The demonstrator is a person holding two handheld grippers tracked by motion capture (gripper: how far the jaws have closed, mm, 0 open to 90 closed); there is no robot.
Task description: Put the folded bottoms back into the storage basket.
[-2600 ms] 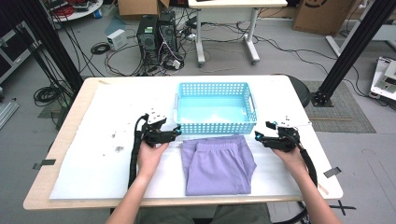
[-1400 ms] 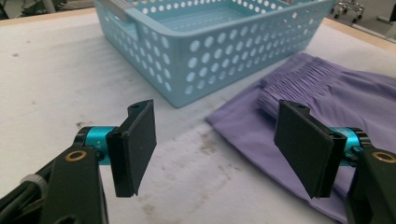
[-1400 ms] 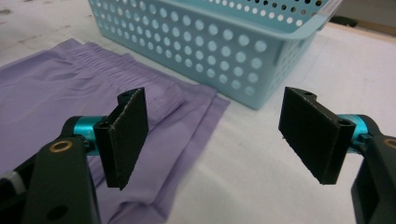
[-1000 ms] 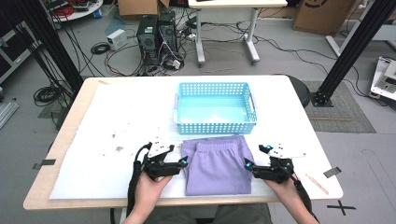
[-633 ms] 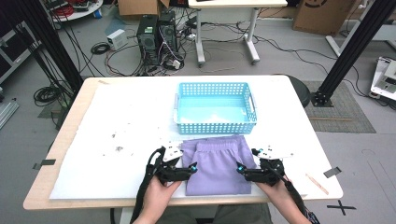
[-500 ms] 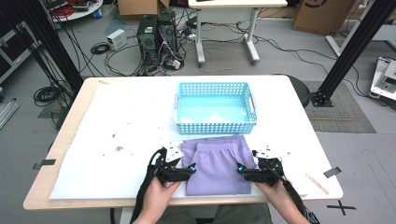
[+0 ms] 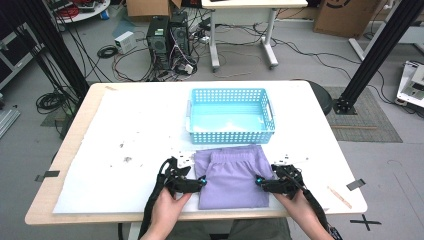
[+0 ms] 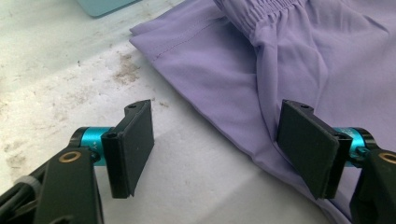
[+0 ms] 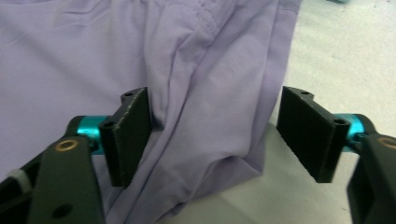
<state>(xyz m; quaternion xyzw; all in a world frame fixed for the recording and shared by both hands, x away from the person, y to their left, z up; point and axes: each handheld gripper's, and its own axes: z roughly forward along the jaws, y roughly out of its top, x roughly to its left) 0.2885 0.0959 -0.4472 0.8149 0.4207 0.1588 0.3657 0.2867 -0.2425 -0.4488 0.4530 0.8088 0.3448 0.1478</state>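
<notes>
A pair of lilac shorts (image 7: pixel 231 176) lies flat on the white table cover, waistband toward the basket. My left gripper (image 7: pixel 201 182) sits at the shorts' left edge, jaws wide open and straddling that edge (image 8: pixel 243 140); its left gripper midpoint (image 8: pixel 217 144) hovers over the hem. My right gripper (image 7: pixel 259 182) is at the shorts' right edge, open as well, with the folded cloth edge (image 9: pixel 219 135) lying between its jaws around the right gripper midpoint (image 9: pixel 215 137). Neither pair of jaws has closed on the cloth.
A light blue plastic basket (image 7: pixel 230 132) stands just behind the shorts. The white cover (image 7: pixel 130 145) is speckled with dirt to the left. The table's front edge (image 7: pixel 100 216) runs close under both hands.
Both hands have come back from beside the basket toward the front edge and turned inward, ending with the jaws at the shorts' left and right edges. The shorts have not moved.
</notes>
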